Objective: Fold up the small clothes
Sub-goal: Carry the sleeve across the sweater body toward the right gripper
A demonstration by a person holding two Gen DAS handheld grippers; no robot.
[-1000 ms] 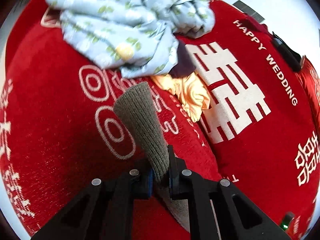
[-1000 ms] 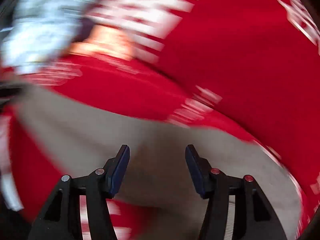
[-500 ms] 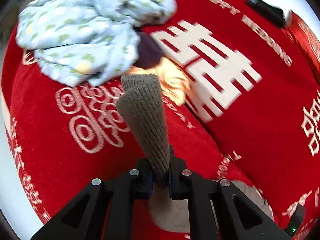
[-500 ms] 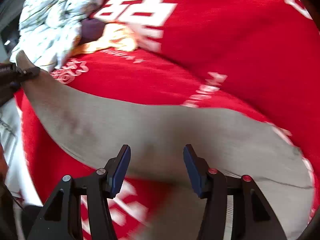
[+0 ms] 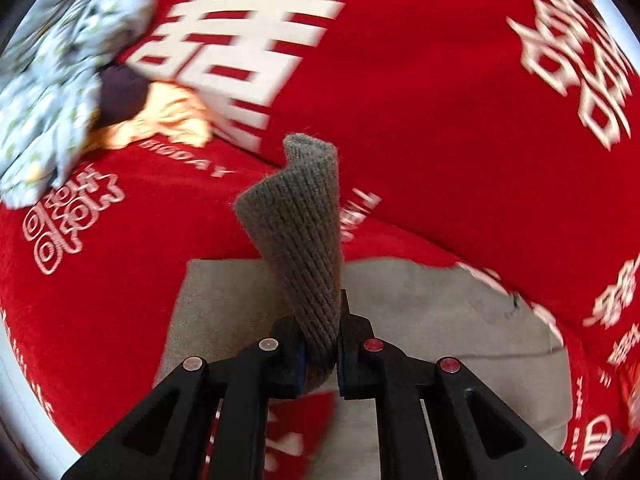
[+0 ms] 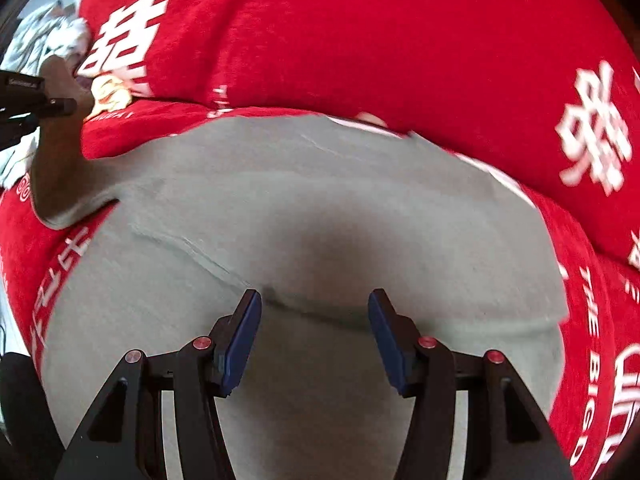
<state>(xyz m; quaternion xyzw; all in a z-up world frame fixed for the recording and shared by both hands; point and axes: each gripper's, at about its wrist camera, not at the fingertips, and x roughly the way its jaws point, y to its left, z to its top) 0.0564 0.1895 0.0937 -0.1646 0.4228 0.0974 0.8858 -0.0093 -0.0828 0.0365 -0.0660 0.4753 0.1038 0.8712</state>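
A grey knit garment [image 6: 320,216] lies spread on the red cloth surface [image 6: 360,40]. My left gripper [image 5: 322,348] is shut on its ribbed cuff [image 5: 300,224], which stands up between the jaws; the garment's body [image 5: 420,312] lies below it. In the right wrist view the left gripper [image 6: 38,100] holds that sleeve end raised at the far left. My right gripper [image 6: 315,332] is open and empty, just above the middle of the grey garment.
A pile of pale blue printed clothes [image 5: 52,92] with a dark piece [image 5: 122,92] and an orange piece [image 5: 168,120] lies at the far left on the red cloth with white lettering [image 5: 240,52].
My left gripper has carried the cuff to the right, over the garment's body. My right gripper has moved closer over the grey garment and stays open.
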